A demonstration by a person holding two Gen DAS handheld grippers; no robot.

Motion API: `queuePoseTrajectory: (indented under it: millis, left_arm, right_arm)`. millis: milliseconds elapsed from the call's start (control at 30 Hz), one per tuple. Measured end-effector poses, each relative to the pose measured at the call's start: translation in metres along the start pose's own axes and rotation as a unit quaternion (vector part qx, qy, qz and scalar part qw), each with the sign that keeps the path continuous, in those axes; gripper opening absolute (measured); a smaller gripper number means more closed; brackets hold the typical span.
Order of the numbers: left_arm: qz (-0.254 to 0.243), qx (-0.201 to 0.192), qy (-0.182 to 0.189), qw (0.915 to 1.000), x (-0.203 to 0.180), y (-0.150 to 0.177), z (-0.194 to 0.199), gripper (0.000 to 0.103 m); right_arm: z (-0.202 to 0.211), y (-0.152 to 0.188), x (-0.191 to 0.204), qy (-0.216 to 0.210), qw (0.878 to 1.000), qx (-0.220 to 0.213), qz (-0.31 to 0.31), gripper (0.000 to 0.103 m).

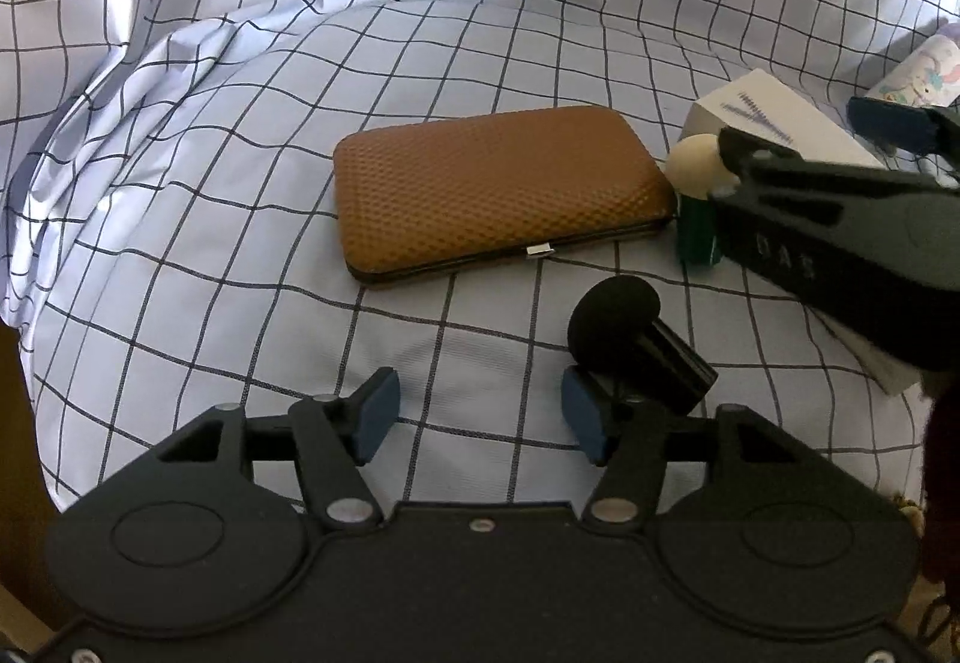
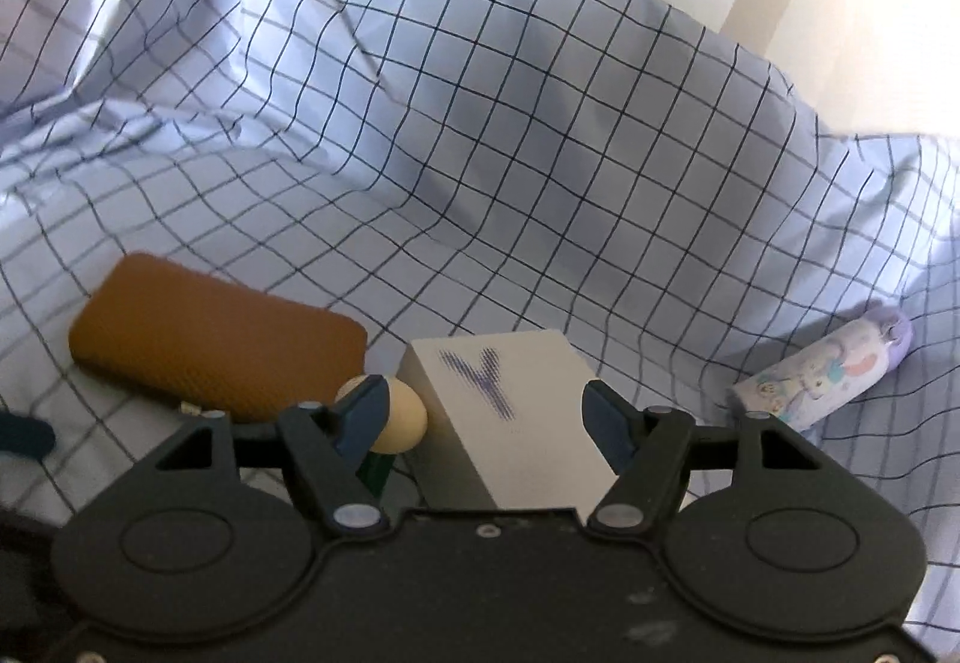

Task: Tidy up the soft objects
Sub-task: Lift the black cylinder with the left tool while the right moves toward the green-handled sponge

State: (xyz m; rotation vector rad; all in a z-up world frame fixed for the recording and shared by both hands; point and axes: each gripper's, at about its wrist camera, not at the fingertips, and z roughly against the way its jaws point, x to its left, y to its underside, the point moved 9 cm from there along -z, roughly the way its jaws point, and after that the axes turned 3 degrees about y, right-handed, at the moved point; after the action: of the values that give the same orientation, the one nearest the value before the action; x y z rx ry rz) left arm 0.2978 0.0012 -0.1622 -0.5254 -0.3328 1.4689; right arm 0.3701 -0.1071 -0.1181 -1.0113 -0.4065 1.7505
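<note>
Checked bedsheet [image 1: 240, 123] carries everything. The left gripper [image 1: 480, 417] stands open and empty, a black mushroom-shaped piece [image 1: 624, 327] lying just beside its right pad. The right gripper [image 2: 486, 423] straddles the white box [image 2: 516, 411], jaws parted, contact unclear. A brown case [image 1: 498, 183] lies nearby.

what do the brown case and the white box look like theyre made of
Brown case: looks like faux leather or textured vinyl over a stiff shell, matte with an embossed diamond grid; a small metal clasp sits on its dark front seam.

White box: looks like cardboard, smooth matte white with crisp edges and a blurred purple print on top. Plastic can't be ruled out.
</note>
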Motion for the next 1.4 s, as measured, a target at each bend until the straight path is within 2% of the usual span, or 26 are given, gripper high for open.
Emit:
queuePoseTrajectory:
  millis: [233,433,567,733,833,967,1133,1300,1400]
  left_arm:
    - [-0.001,-0.002,-0.002,1.0,-0.001,0.0,0.0,0.057]
    - [-0.009,-0.003,-0.003,1.0,-0.002,0.0,0.0,0.057]
    - [-0.028,0.003,0.0,0.9996,-0.003,0.0,0.004,0.059]
    - [-0.074,-0.014,0.014,0.997,-0.005,-0.003,0.017,0.061]
    - [-0.122,-0.035,0.032,0.9914,-0.016,-0.007,0.025,0.061]
    - [-0.204,-0.055,0.063,0.9753,-0.041,-0.01,0.032,0.061]
    - [-0.262,-0.046,0.098,0.959,-0.06,-0.009,0.019,0.06]
    - [-0.281,-0.037,0.105,0.9533,-0.062,-0.012,0.004,0.058]
    - [-0.266,-0.026,0.125,0.9554,-0.059,-0.016,0.0,0.055]
  right_arm:
    - [0.032,0.028,-0.016,-0.02,0.999,0.034,-0.011,0.07]
    - [0.057,0.048,-0.031,-0.046,0.995,0.059,-0.071,0.071]
    - [0.067,0.059,-0.035,-0.053,0.992,0.067,-0.097,0.071]
    - [0.077,0.067,-0.04,-0.066,0.987,0.073,-0.129,0.071]
    - [0.082,0.07,-0.045,-0.069,0.985,0.072,-0.141,0.072]
    - [0.085,0.07,-0.051,-0.076,0.982,0.073,-0.154,0.072]
    - [0.091,0.072,-0.056,-0.082,0.98,0.07,-0.166,0.073]
    - [0.094,0.073,-0.058,-0.09,0.978,0.069,-0.173,0.073]
    - [0.094,0.073,-0.056,-0.096,0.977,0.071,-0.176,0.073]
